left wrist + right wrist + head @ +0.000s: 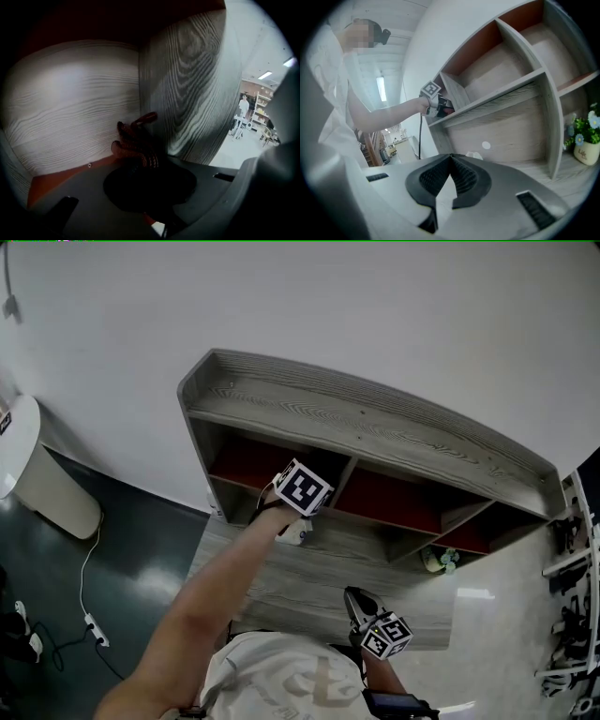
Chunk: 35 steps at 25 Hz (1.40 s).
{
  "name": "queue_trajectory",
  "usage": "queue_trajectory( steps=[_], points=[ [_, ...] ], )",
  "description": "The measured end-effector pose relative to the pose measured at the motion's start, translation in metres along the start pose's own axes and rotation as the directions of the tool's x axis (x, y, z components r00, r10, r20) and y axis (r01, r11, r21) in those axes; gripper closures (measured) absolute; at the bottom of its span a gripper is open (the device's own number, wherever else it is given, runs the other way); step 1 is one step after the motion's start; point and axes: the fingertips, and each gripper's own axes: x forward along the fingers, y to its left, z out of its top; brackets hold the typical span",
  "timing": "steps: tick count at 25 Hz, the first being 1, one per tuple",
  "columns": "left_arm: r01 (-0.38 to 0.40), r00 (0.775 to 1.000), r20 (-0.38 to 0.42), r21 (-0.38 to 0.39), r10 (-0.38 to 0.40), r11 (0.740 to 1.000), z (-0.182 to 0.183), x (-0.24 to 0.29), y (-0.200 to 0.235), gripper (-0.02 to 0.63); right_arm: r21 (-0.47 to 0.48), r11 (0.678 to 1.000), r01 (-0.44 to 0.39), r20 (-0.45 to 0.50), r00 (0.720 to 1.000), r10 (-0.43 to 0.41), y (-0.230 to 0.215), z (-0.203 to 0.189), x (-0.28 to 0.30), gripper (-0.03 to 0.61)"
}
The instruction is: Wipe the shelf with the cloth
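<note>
You are in the middle of the wiping step. The grey wood-grain shelf unit (375, 427) stands against the wall, and your left arm reaches into its upper left compartment (246, 463), the one with the red back panel.

The left gripper (143, 164) has its jaws pinched on the cloth (136, 140), a dark red knitted bundle. The cloth is pressed into the corner where two boards of that compartment meet. The right gripper (450, 164) hangs low in front of the unit with its ribbed pads pressed together and nothing between them, so it takes no part in the wipe.

My judgement is that the next move is to draw the cloth out of that corner along the board, with steady pressure and no slackening of the pinch. The other compartments would then remain to be done.

The views show different things:
- **Head view:** it shows which compartment you are in, but the top board hides the cloth and the jaws.
- **Left gripper view:** only here can you see the cloth meeting the corner.
- **Right gripper view:** from the side it shows a red scrap at the left gripper's tip on the shelf edge. It also shows a small pot of flowers (587, 149) in the lower right bay, well apart from the wiping.
</note>
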Motion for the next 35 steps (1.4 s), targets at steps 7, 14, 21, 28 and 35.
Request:
queue_trajectory(
  steps=[7, 14, 21, 28, 35],
  points=[
    [0.021, 1.000, 0.017, 0.003, -0.021, 1.000, -0.004, -0.015, -0.018, 0.551, 0.032, 0.999, 0.023, 0.000, 1.000, -0.023, -0.003, -0.013, -0.020, 0.574],
    [-0.007, 0.993, 0.119, 0.010, 0.006, 1.000, -0.014, -0.033, -0.034, 0.551, 0.045, 0.999, 0.024, -0.003, 1.000, -0.023, -0.012, -0.015, -0.028, 0.574],
    [0.011, 0.953, 0.303, -0.073, 0.011, 0.997, -0.036, -0.053, -0.056, 0.551, 0.042, 0.999, 0.023, 0.012, 1.000, -0.024, -0.022, -0.011, -0.037, 0.574],
    [0.052, 0.927, 0.376, -0.081, -0.018, 0.995, -0.079, -0.066, -0.096, 0.551, 0.048, 0.999, 0.024, 0.018, 1.000, -0.025, -0.037, -0.007, -0.049, 0.574],
    [0.041, 0.909, 0.416, -0.165, 0.032, 0.986, -0.103, -0.077, -0.120, 0.551, 0.058, 0.998, 0.020, 0.000, 1.000, -0.020, -0.052, -0.010, -0.060, 0.574]
  ],
)
